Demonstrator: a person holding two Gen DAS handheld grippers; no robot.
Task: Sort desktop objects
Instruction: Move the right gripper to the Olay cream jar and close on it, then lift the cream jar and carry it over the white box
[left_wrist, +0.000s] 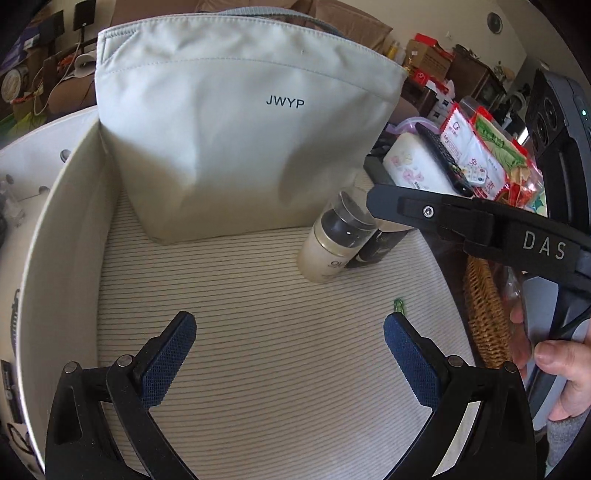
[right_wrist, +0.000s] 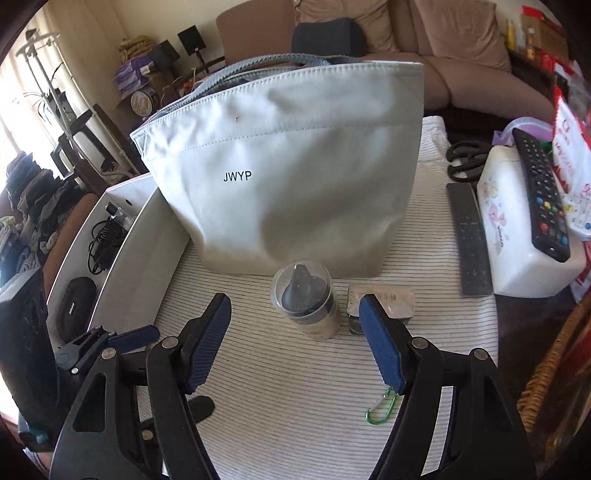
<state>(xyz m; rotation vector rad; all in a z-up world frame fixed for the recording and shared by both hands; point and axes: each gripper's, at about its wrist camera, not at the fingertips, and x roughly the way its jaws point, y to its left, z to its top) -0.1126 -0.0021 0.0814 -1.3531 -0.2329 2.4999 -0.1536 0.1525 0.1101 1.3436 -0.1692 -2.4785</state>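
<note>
A grey fabric bag (right_wrist: 288, 166) marked JWYP stands upright on the striped cloth (right_wrist: 295, 387). In front of it stand a cream pump bottle (right_wrist: 306, 302) with a clear cap and a small dark box (right_wrist: 384, 302) just to its right. My right gripper (right_wrist: 293, 300) is open, its fingertips flanking the bottle from the near side without touching it. In the left wrist view one right finger (left_wrist: 424, 212) reaches in above the box (left_wrist: 373, 251), beside the bottle (left_wrist: 338, 240). My left gripper (left_wrist: 291, 347) is wide open over bare cloth with nothing between its pads.
A green carabiner (right_wrist: 382, 406) lies on the cloth near me. A white open box (right_wrist: 122, 229) at left holds a cable and a black case (right_wrist: 74, 310). At right are two remotes (right_wrist: 471, 236), a tissue pack (right_wrist: 517, 236), scissors (right_wrist: 465, 158) and a wicker basket (right_wrist: 546, 373).
</note>
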